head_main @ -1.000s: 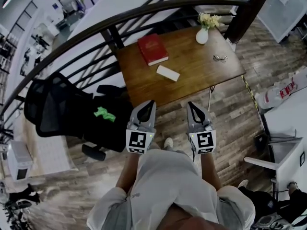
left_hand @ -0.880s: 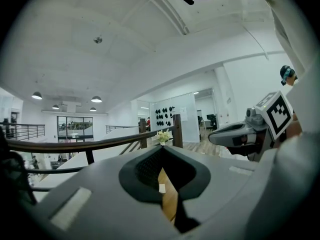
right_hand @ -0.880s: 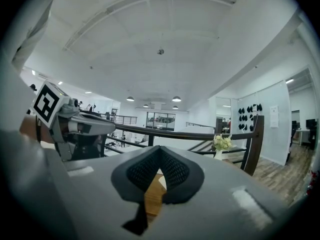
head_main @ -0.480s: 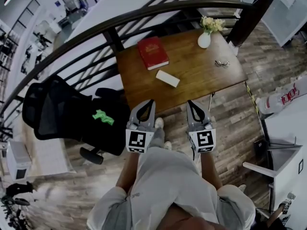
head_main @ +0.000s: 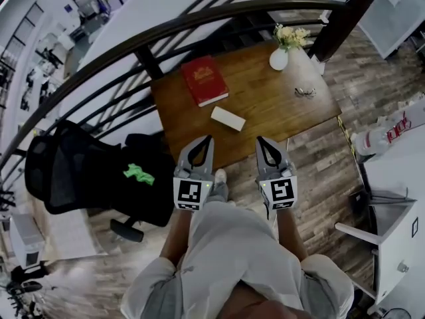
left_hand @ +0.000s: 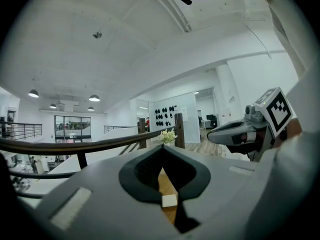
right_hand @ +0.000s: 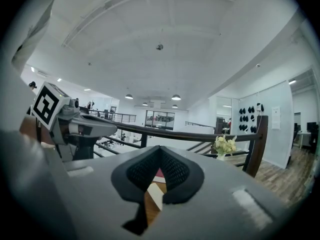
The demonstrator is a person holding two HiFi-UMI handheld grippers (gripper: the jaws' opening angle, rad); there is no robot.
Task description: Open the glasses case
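The white oblong glasses case (head_main: 228, 118) lies shut on the wooden table (head_main: 265, 105), near its front edge. It also shows small between the jaws as the case (left_hand: 169, 200) in the left gripper view and the case (right_hand: 156, 194) in the right gripper view. My left gripper (head_main: 208, 139) and right gripper (head_main: 260, 140) are held side by side in front of the table, short of the case and apart from it. Both point level toward it. The left gripper (left_hand: 162, 148) has its tips together and holds nothing. So does the right gripper (right_hand: 160, 148).
On the table lie a red book (head_main: 205, 80), a white vase with flowers (head_main: 279, 57) and a pair of glasses (head_main: 305, 92). A dark curved railing (head_main: 199, 20) runs behind it. A black office chair (head_main: 73, 171) with a green thing (head_main: 138, 173) stands left; white furniture (head_main: 398, 171) stands right.
The table and case have drawn slightly nearer to both grippers and shifted left in the head view. The person's foot has stepped forward. Both grippers stay shut, side by side.
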